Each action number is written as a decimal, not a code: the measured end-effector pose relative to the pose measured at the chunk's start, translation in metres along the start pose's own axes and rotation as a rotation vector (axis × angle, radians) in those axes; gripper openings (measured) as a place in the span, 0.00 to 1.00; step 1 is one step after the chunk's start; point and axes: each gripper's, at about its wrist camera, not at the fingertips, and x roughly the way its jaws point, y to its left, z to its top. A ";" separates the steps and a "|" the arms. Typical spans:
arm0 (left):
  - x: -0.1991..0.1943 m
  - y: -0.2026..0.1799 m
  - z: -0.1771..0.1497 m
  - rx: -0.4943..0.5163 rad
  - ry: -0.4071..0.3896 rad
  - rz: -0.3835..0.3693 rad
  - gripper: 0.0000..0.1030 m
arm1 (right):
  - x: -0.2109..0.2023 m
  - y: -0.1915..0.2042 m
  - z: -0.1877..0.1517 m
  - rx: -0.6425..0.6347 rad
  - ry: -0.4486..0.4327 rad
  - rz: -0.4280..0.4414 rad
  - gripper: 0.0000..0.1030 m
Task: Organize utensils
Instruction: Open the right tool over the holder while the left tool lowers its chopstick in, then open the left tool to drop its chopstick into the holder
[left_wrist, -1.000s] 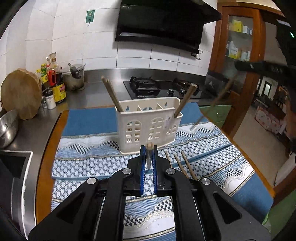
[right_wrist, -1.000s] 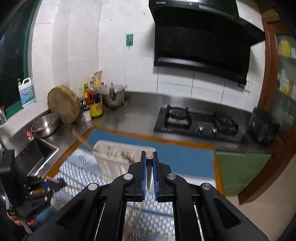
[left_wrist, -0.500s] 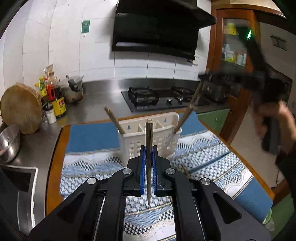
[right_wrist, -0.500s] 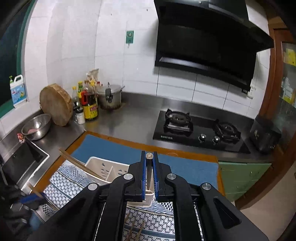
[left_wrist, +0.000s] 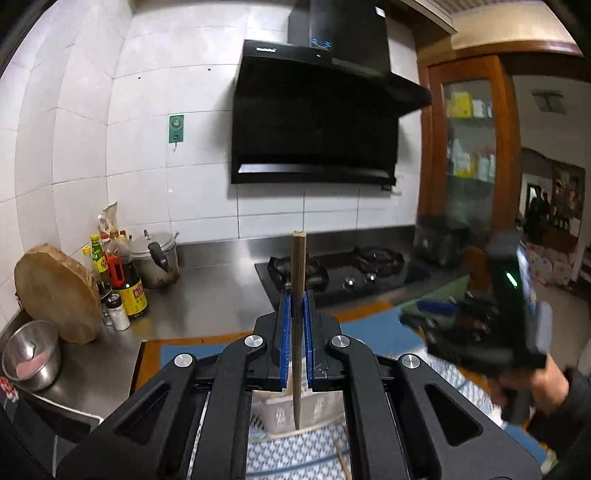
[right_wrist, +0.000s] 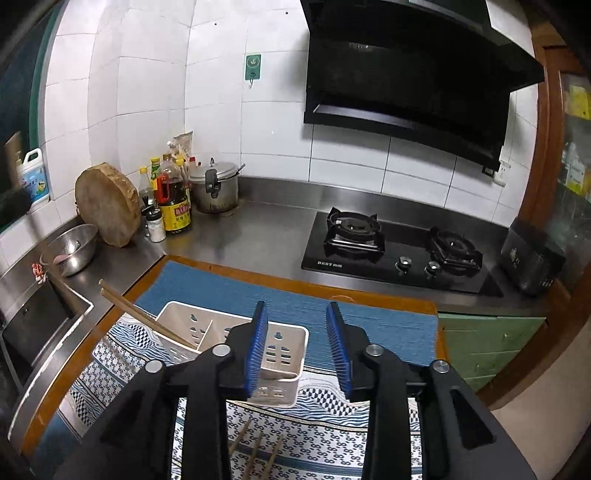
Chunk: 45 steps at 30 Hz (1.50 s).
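Observation:
My left gripper (left_wrist: 296, 306) is shut on a wooden chopstick (left_wrist: 297, 295), held upright with its tip over the white utensil caddy (left_wrist: 284, 415) below. My right gripper (right_wrist: 297, 325) is open and empty, above the caddy (right_wrist: 280, 343); it also shows blurred at the right of the left wrist view (left_wrist: 476, 332). Two chopsticks (right_wrist: 144, 317) lean out of the caddy's left compartment. Three more chopsticks (right_wrist: 255, 452) lie on the patterned cloth (right_wrist: 317, 435) in front of the caddy.
A gas hob (right_wrist: 399, 254) sits on the steel counter behind the cloth. A round wooden board (right_wrist: 107, 203), sauce bottles (right_wrist: 175, 199), a pot (right_wrist: 214, 188) and a steel bowl (right_wrist: 70, 249) stand at the left. A sink (right_wrist: 33, 328) lies at the far left.
My right gripper has opened and let go of its chopstick. My left gripper has lifted and tilted up with its chopstick, now standing upright over the caddy.

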 end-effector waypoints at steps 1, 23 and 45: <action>0.005 0.002 0.003 -0.010 -0.006 0.003 0.05 | -0.003 0.000 -0.001 -0.006 -0.003 0.000 0.37; 0.098 0.043 -0.028 -0.219 0.037 0.072 0.06 | -0.004 -0.004 -0.063 -0.061 0.022 0.041 0.40; 0.018 0.027 -0.047 -0.173 0.033 0.048 0.35 | -0.053 0.025 -0.166 0.022 0.102 0.099 0.52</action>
